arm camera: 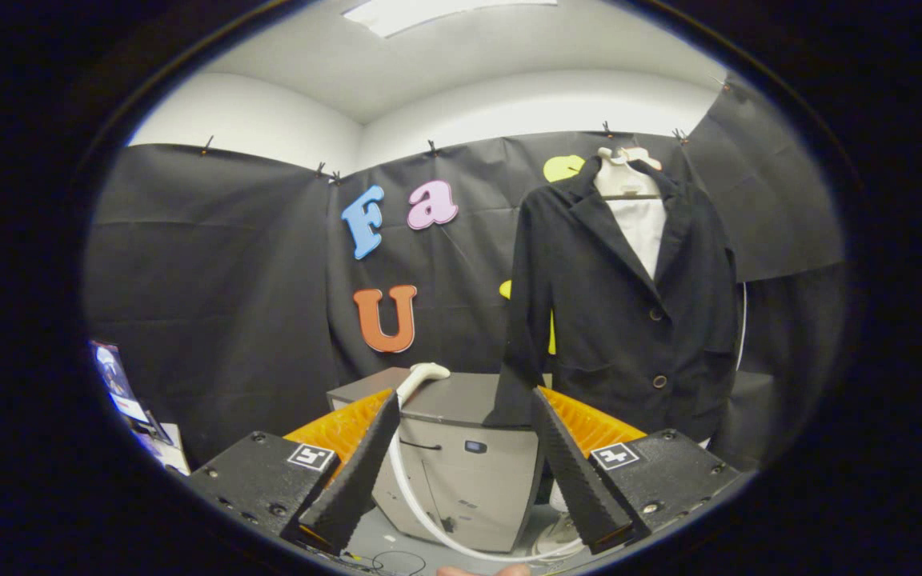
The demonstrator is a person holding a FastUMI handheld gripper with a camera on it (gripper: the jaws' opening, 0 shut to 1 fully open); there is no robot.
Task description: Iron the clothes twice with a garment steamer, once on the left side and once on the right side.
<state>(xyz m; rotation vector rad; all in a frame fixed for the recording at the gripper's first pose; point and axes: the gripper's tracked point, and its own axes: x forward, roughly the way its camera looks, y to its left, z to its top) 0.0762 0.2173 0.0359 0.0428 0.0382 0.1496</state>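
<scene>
**Open gripper facing the steamer and the hanging jacket**

Right now your gripper sits low in the middle of the frame with its two fingers spread wide apart, and nothing is held between them. Through the gap between the fingers you see the grey steamer base unit, a boxy cabinet standing just ahead of the tips. On its top, toward the left finger, rests the white steamer head, and its white hose curves down the cabinet's front and sweeps toward the lower right, passing under the right finger. A thin dark cable lies on the floor at the very bottom of the frame, just beside a fingertip of a person's hand.

Beyond the right finger, in the right half of the frame, the dark jacket hangs on a hanger over a white shirt; its left sleeve drops down to the cabinet's top edge, close behind the right finger's tip. You are well apart from the jacket's front. At the lower left of the frame, some printed papers lean against the booth's black cloth wall.
</scene>
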